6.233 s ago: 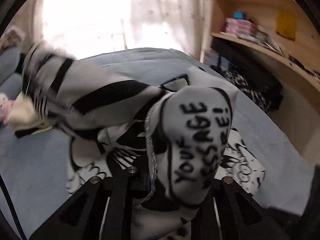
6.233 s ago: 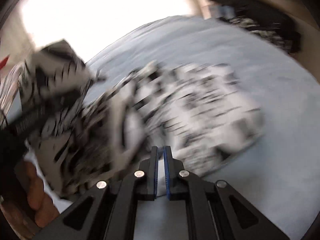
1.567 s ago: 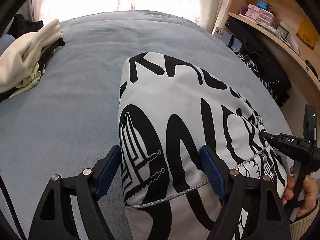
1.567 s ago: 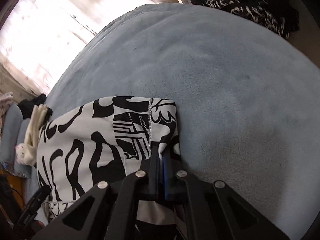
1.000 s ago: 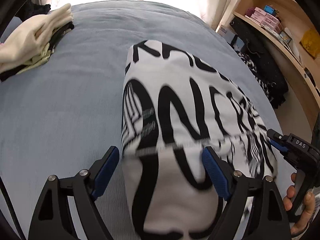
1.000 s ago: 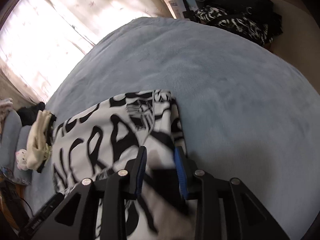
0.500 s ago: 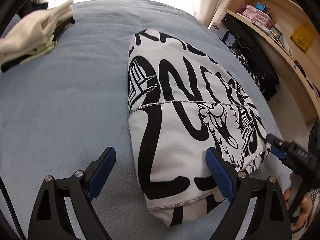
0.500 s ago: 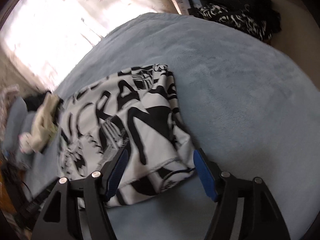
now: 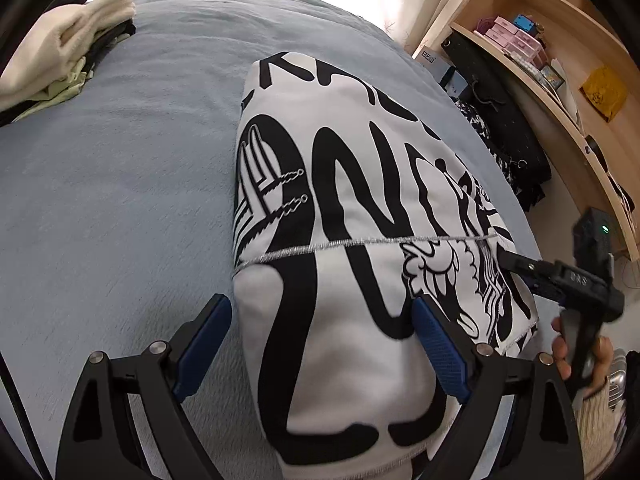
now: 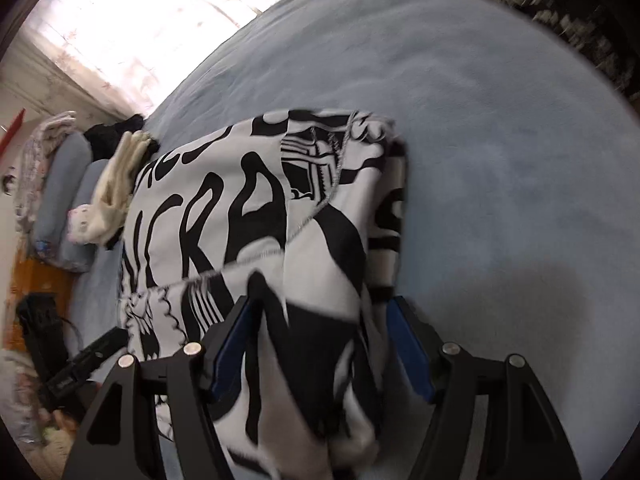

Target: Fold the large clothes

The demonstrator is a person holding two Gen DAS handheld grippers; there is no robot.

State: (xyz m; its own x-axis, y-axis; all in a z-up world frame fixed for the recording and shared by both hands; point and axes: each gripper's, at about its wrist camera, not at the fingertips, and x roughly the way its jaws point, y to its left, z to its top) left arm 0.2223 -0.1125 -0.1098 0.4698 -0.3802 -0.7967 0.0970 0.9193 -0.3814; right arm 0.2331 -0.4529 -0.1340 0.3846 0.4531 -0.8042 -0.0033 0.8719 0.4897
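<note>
So the b&w folded garment [image 9: 360, 216] sits on the blue bed [image 9: 120, 200]; left gripper [image 9: 320, 344] spread wide around its near end, right gripper [image 10: 320, 336] jaws just opened, straddling it too, neither pinching.

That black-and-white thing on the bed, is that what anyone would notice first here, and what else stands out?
Yes: the folded white garment with bold black lettering lies in the middle of the grey-blue bed. Blue-padded jaws straddle its near end, the left gripper and the right gripper, both open. A cream pile of clothes sits at the bed's far left corner, and wooden shelves run along the right.
</note>
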